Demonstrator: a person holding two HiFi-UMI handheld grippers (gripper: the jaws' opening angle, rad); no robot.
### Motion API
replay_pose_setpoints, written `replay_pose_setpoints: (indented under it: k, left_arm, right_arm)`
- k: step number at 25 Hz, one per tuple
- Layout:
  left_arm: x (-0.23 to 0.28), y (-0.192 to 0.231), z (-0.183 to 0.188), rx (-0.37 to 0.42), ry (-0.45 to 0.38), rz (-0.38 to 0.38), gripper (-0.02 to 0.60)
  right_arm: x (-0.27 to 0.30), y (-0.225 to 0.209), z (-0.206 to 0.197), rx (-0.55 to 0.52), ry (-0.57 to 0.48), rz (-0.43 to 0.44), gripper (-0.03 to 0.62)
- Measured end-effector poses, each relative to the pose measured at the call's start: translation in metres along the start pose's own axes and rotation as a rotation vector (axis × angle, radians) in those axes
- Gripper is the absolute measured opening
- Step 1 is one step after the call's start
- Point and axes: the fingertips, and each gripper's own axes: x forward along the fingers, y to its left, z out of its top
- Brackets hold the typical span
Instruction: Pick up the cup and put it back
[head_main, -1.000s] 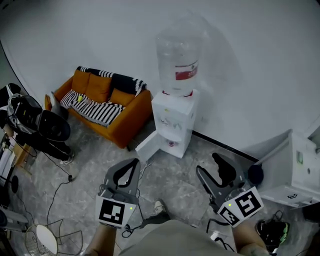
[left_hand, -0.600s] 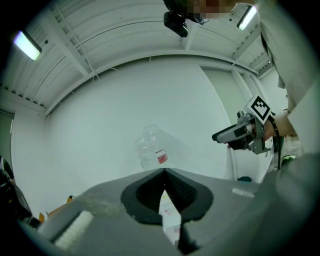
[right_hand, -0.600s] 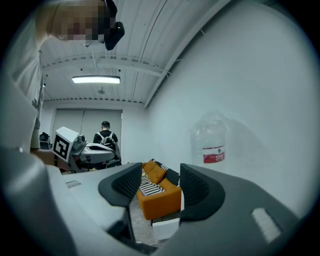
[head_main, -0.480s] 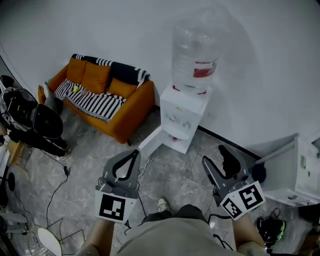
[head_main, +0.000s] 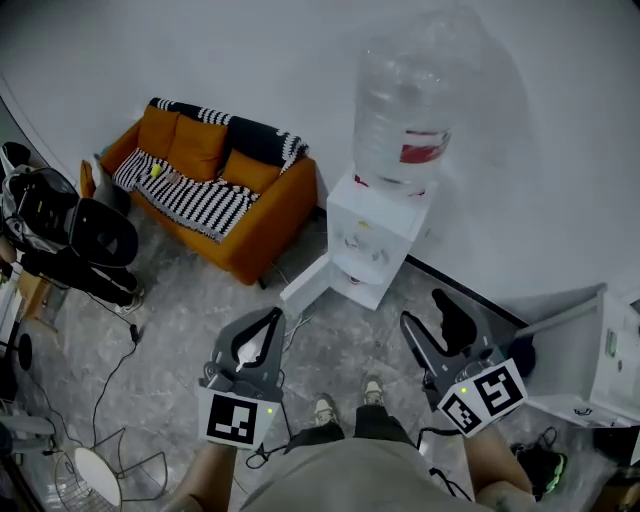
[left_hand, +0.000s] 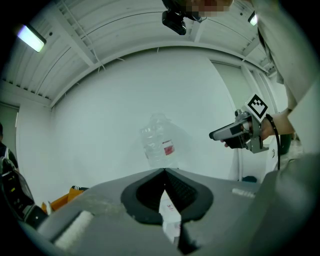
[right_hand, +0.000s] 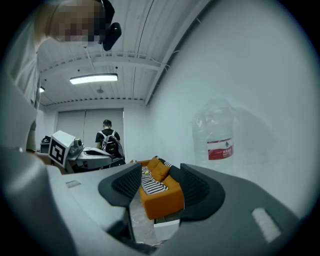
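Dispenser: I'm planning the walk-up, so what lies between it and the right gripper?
Only bare floor; the head view shows it between the dispenser and the right gripper.

Cup (head_main: 357, 281): seen only in the head view, as a small reddish-pink spot low in the front opening of the white water dispenser (head_main: 388, 222). It sat below the taps, near the dispenser's base. Too small to resolve shape, rim or contents; upright or tilted could not be determined. It lay inside the dispenser's outline, not out on the floor (head_main: 190, 320), under the large clear bottle (head_main: 405, 110) mounted on top. The white door (head_main: 305, 290) at the dispenser's foot stood swung open just left of the cup. Left gripper view showed a narrow strip of dispenser front; cup not separable there.
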Motion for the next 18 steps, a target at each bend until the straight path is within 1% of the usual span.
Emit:
replay_pose_setpoints:
  k: [7,12,18]
  left_arm:
    - [0.048,-0.001,-0.002,-0.013,0.030,0.068,0.002]
    - [0.072,0.000,-0.009,0.004,0.059,0.116,0.002]
    - [0.099,0.009,-0.025,0.017,0.070,0.175,0.002]
  right_arm:
    - [0.037,-0.039,-0.016,0.013,0.043,0.089,0.242]
    - [0.062,-0.065,-0.034,0.014,0.077,0.136,0.243]
    - [0.105,-0.080,-0.058,0.027,0.097,0.191,0.244]
